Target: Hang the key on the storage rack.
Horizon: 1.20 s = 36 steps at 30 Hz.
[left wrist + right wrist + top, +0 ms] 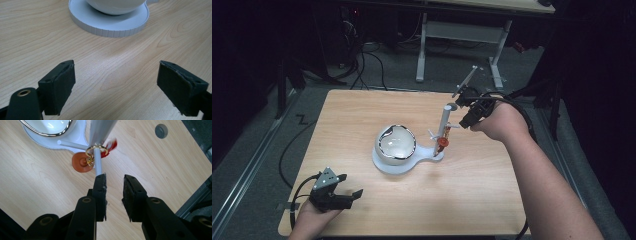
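1. Your right gripper (114,192) hovers just off the free end of the peg (98,162) that sticks out from the stand's post (444,122). Its jaws are slightly parted with nothing between them.
2. Your left gripper (116,86) sits low over the table (362,115), near the stand's round base (110,28). Its jaws are spread wide and empty.
3. On that peg, right beside the post, hangs a gold ring (97,149) with a short chain and an orange disc (81,162) below it. A blurred red piece shows just beyond the ring.
4. The charm looks light and loose. It will likely swing and slide along the smooth peg at a touch.
5. Take hold at the flat orange disc, probably the surest pinch. The thin ring looks slippery and easy to lose.
6. The white bowl (396,144) with a shiny rim rests on the base next to the post. It looks breakable, so keep clear.
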Each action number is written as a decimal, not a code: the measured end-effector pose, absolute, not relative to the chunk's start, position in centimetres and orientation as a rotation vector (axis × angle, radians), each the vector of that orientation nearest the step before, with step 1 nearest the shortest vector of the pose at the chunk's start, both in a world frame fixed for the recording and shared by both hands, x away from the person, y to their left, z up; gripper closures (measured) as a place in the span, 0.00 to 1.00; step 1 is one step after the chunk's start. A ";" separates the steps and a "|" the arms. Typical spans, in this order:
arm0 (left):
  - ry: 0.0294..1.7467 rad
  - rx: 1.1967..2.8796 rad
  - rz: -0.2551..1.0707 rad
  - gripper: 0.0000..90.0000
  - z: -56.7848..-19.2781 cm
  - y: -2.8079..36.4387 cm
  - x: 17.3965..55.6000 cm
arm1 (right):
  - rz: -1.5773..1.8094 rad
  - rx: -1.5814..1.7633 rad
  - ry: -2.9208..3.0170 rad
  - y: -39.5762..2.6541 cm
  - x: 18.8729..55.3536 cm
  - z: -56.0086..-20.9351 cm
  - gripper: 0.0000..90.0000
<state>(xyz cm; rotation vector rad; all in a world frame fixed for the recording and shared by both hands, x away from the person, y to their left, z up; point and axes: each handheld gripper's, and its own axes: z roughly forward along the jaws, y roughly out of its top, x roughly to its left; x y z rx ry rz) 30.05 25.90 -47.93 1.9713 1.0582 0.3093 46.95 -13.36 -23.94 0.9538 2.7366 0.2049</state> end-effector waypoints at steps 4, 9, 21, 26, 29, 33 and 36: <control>1.066 1.964 0.308 0.18 -48.0 26.0 30.1 | 0.206 0.990 2.716 -13.9 46.8 -24.0 0.75; 1.061 1.969 0.307 0.18 -48.0 25.9 30.1 | 0.222 1.021 2.704 -14.9 46.8 -24.5 0.73; 1.062 1.973 0.306 0.18 -48.1 25.8 30.2 | 0.259 1.126 2.699 -17.8 45.1 -28.0 0.66; 1.062 1.977 0.304 0.18 -48.1 25.7 30.2 | 0.266 1.182 2.689 -19.3 44.3 -30.6 0.61; 1.061 1.981 0.304 0.18 -48.2 25.6 30.3 | 0.279 1.207 2.686 -20.1 43.6 -32.4 0.58; 1.062 1.987 0.300 0.18 -48.3 25.6 30.3 | 0.302 1.239 2.675 -21.2 42.7 -34.8 0.56; 1.063 1.989 0.299 0.18 -48.3 25.5 30.4 | 0.333 1.264 2.659 -22.1 41.8 -36.5 0.55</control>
